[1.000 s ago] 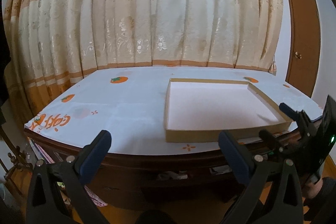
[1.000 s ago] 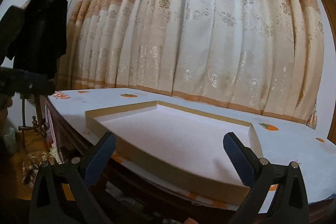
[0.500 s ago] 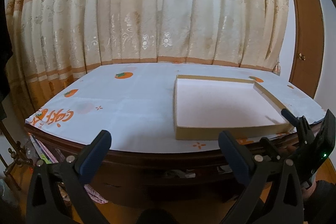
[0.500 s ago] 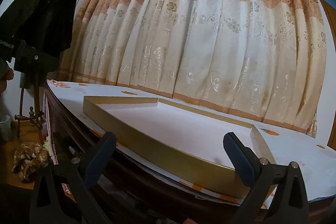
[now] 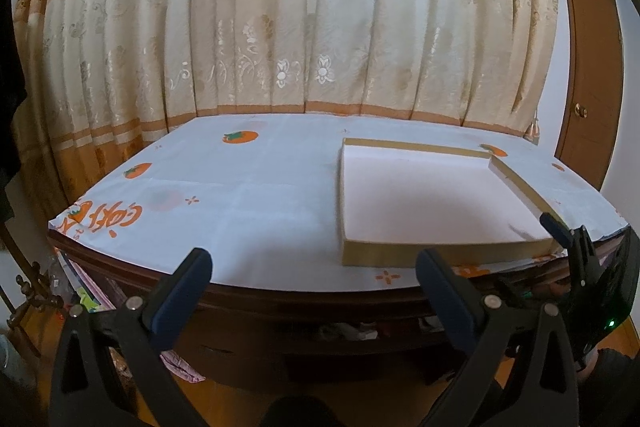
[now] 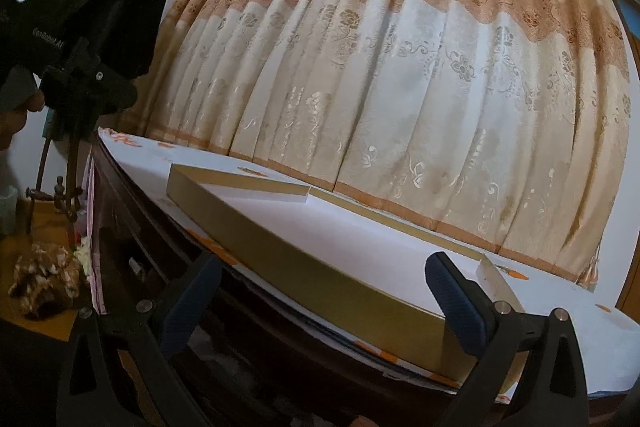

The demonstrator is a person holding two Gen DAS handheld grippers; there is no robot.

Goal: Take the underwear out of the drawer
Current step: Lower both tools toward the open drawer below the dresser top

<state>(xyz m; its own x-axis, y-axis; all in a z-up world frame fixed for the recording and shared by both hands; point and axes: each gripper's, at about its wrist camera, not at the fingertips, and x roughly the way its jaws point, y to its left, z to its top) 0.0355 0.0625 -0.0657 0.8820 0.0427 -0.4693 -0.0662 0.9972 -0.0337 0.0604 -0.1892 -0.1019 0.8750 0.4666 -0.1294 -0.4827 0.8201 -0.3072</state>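
My left gripper [image 5: 312, 281] is open and empty in front of a dark wooden table's front edge. Under the tabletop a drawer [image 5: 348, 333] stands slightly open, with crumpled cloth showing in the gap; I cannot tell whether it is underwear. My right gripper [image 6: 320, 291] is open and empty, low beside the table's front edge; it also shows at the right of the left wrist view [image 5: 576, 251]. A shallow gold-edged cardboard tray [image 5: 424, 199] with a white, empty floor lies on the tabletop's right half and fills the right wrist view [image 6: 320, 259].
A white tablecloth [image 5: 240, 187] with orange fruit prints covers the table. A cream and orange curtain [image 5: 320, 27] hangs behind. A brown door [image 5: 588, 87] is at the right. A coat stand with dark clothes [image 6: 100, 7] and a brown bundle [image 6: 44, 279] on the floor are at the left.
Both grippers have moved left and lower along the table front. The tray has shifted right in the left wrist view. The right wrist view now looks at the tray's front edge from lower down.
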